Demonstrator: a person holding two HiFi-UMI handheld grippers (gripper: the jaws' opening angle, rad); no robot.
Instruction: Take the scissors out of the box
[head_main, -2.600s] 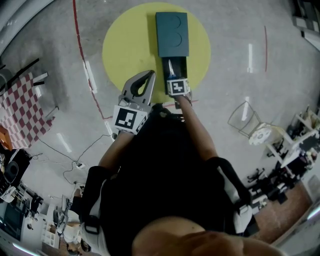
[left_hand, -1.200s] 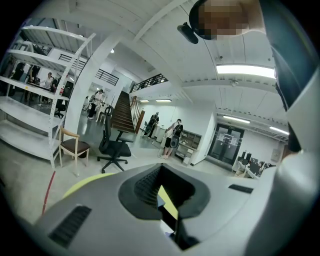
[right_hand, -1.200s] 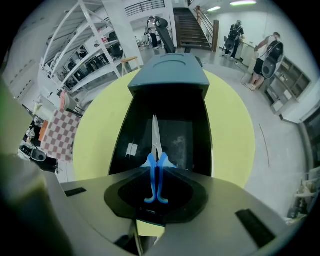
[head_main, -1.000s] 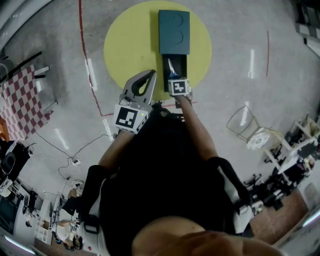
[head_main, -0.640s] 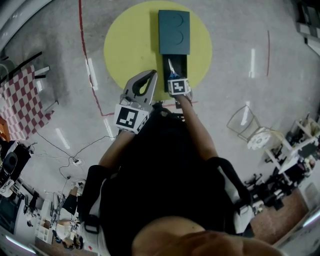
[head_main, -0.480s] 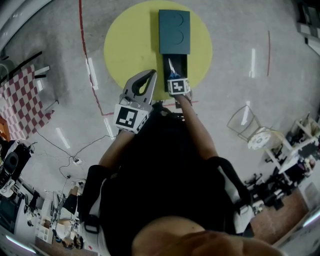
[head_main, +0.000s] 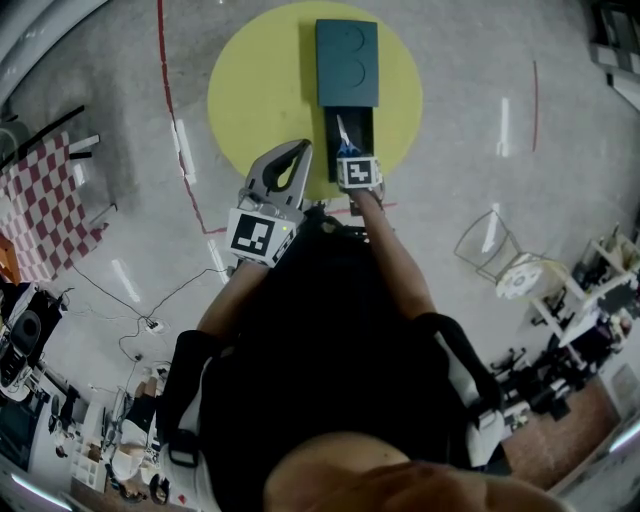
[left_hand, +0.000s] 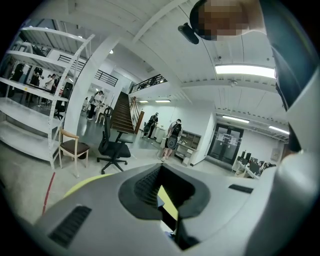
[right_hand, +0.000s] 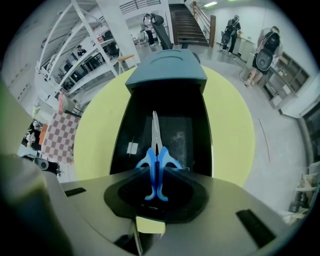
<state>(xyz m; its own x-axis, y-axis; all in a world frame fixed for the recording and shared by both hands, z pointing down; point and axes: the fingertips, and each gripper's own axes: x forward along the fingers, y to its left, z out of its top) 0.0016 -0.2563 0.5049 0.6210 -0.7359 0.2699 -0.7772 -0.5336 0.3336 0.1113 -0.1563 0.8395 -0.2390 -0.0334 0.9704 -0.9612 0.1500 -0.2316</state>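
Note:
A dark teal box (head_main: 346, 62) lies on a round yellow mat (head_main: 250, 90), its black drawer (right_hand: 125, 125) pulled out toward me. Blue-handled scissors (right_hand: 155, 165) point their blades toward the box's body, above the drawer. My right gripper (right_hand: 156, 187) points steeply down over the drawer's near end, with the blue handles between its jaws; the jaws are opening slightly, pads still on the handles. In the head view the scissors (head_main: 342, 135) show just beyond the right gripper (head_main: 350, 155). My left gripper (head_main: 298, 148) hovers left of the drawer, tips together, holding nothing.
A red-and-white checkered cloth (head_main: 40, 210) lies at the far left of the floor. Cables (head_main: 150, 320) trail at the lower left. A wire-frame stand (head_main: 495, 250) sits at the right, with cluttered equipment behind it. A red line (head_main: 170, 100) curves past the mat's left side.

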